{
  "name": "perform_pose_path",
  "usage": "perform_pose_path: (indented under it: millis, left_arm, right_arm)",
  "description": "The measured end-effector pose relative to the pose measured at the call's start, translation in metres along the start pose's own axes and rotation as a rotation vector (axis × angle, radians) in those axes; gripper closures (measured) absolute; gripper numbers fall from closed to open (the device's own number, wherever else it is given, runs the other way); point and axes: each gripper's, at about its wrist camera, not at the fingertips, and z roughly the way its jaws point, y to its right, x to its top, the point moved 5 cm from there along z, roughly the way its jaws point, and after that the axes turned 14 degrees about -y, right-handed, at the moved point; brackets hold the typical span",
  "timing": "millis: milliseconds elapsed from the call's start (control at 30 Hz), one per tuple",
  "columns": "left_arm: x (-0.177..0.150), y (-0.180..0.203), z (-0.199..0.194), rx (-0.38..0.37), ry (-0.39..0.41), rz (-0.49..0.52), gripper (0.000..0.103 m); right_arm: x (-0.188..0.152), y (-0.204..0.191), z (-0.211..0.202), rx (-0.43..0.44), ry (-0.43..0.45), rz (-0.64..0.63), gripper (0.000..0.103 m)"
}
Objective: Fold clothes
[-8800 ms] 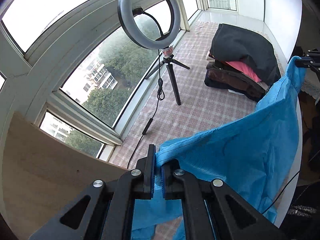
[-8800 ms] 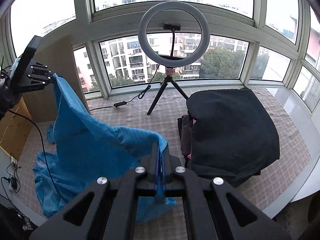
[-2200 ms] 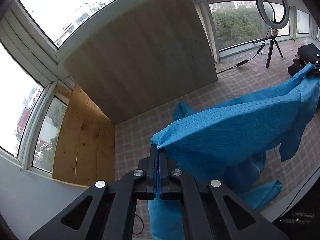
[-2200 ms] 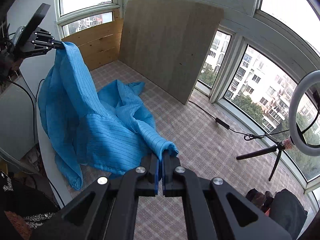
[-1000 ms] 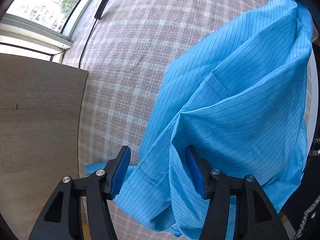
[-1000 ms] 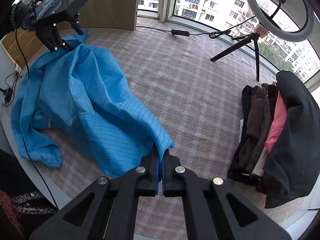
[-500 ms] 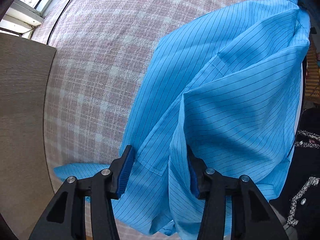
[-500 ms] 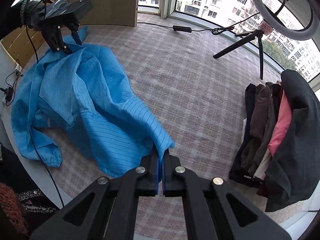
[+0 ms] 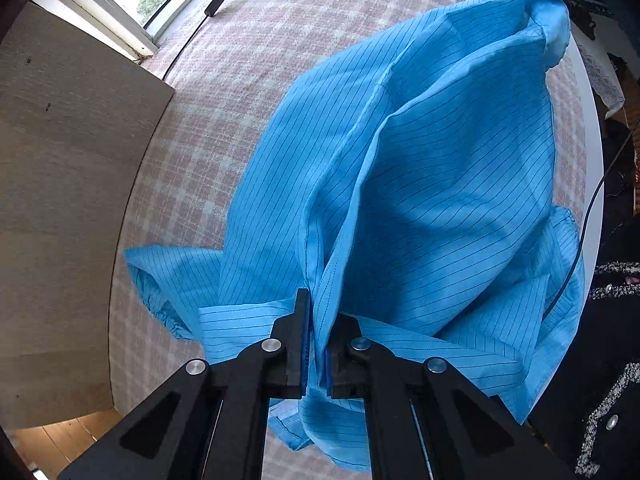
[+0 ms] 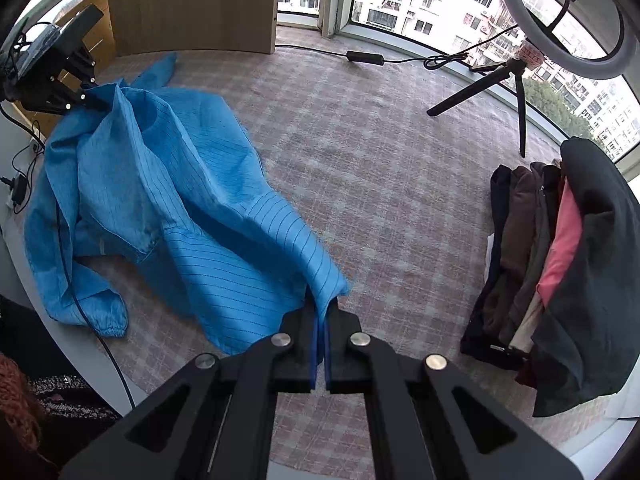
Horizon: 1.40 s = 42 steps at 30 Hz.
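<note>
Surroundings: a checked cloth (image 10: 384,184) covers the desk (image 10: 100,376); ahead of the right tongs (image 10: 319,344) stand one ring light (image 10: 560,20) on a tripod, with its cable and inline switch (image 10: 365,57) running along the window sill.
Wooden board: one board (image 9: 60,200) leans upright to the left of the left tongs (image 9: 316,344), its foot just beside a cuff of the garment.
Folded pile: one stack of clothes (image 10: 560,264) sits to the right of the right tongs, well apart from them; a dark piece lies on top, with pink, brown and navy layers below.
In the way: nothing lies between the two tongs but the garment itself.
Garment: one blue pinstriped coat (image 10: 168,208), partly lifted, the rest spread on the checked cloth; two elastic-cuffed sleeves show.
Left tongs: clamped on a fold of the coat's edge.
Right tongs: pressed together on another edge of the coat.
Count: two tongs, one coat, one pile, one light, one board.
</note>
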Motion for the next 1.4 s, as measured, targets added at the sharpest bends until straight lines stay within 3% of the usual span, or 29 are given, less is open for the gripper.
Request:
perform_pose_path:
  millis: [133,200,233,400,500,533,567,600,633,667,733,800,933,1067,1167,1300,1400]
  left_arm:
    - [0.014,-0.008,0.003,0.056,0.008,0.015,0.087]
    - [0.025,-0.015,0.007,0.086,0.012,0.017,0.067]
    - [0.031,-0.019,0.009,0.088,0.012,0.024,0.063]
    - [0.052,-0.038,0.029,0.078,-0.035,0.070,0.045]
    - [0.058,-0.043,0.048,0.014,-0.098,0.088,0.041]
    - [0.060,-0.044,0.055,-0.007,-0.121,0.086,0.041]
    - [0.059,-0.044,0.059,-0.024,-0.133,0.071,0.053]
    - [0.058,-0.043,0.060,-0.037,-0.133,0.051,0.078]
    - [0.057,-0.042,0.061,-0.050,-0.133,0.030,0.088]
    - [0.054,-0.040,0.059,-0.048,-0.125,0.015,0.095]
    - [0.041,-0.035,0.044,-0.007,-0.093,-0.008,0.098]
    - [0.026,-0.036,0.022,0.034,-0.047,-0.070,0.099]
    - [-0.013,-0.055,-0.054,0.042,0.101,-0.240,0.100]
    - [-0.063,-0.081,-0.153,0.156,0.267,-0.402,0.101]
    - [-0.110,-0.096,-0.231,0.303,0.370,-0.513,0.101]
    - [-0.174,-0.094,-0.325,0.424,0.517,-0.634,0.101]
    - [-0.203,-0.061,-0.351,0.485,0.563,-0.621,0.101]
  right_arm:
    - [-0.002,-0.001,0.009,0.004,-0.007,0.014,0.101]
    - [-0.002,-0.003,0.013,-0.004,-0.015,0.011,0.101]
    - [-0.003,-0.004,0.013,-0.004,-0.017,0.009,0.101]
    - [-0.008,-0.008,0.015,-0.004,-0.022,0.009,0.101]
    - [-0.008,-0.005,0.016,0.006,-0.011,0.025,0.101]
    - [-0.007,-0.003,0.016,0.008,-0.005,0.030,0.101]
    - [-0.002,-0.001,0.009,0.007,0.020,0.037,0.101]
    - [0.002,0.001,0.002,0.006,0.045,0.044,0.101]
    - [0.007,0.004,-0.005,0.006,0.069,0.051,0.101]
    - [0.012,0.006,-0.013,0.005,0.094,0.058,0.101]
    - [0.021,0.011,-0.027,0.004,0.144,0.072,0.101]
    - [0.030,0.015,-0.042,0.002,0.194,0.086,0.101]
    - [0.049,0.025,-0.072,-0.001,0.294,0.113,0.101]
    - [0.094,0.022,-0.187,-0.035,0.520,0.073,0.101]
    - [0.113,0.004,-0.283,-0.125,0.662,0.010,0.101]
    - [0.113,-0.016,-0.399,-0.192,0.799,-0.031,0.101]
    - [0.097,-0.039,-0.440,-0.260,0.826,-0.077,0.101]
